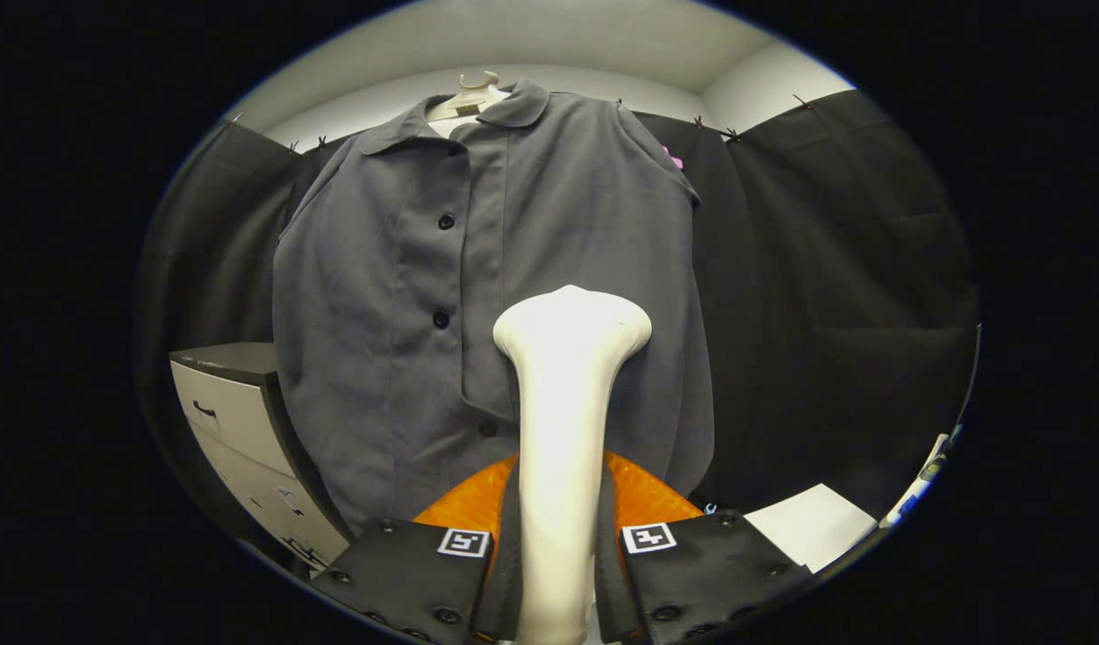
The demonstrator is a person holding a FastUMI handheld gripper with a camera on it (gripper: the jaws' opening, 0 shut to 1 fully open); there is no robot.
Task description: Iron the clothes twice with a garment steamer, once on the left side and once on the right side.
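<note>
The hand-held gripper [560, 573] gripped the garment steamer [567, 403] firmly between both fingers. Its head met the hanging shirt [388, 296] right of the buttons, probably mid-pass; next, a steady stroke along the fabric.

Drawer cabinet [244, 430] beside the wall; white sheet [809, 524] opposite.

The grey buttoned shirt [486, 296] hangs upright on a hanger [471, 97], collar at top. The white steamer [562, 430] stands upright near, its flared head against the shirt's right front panel.
</note>
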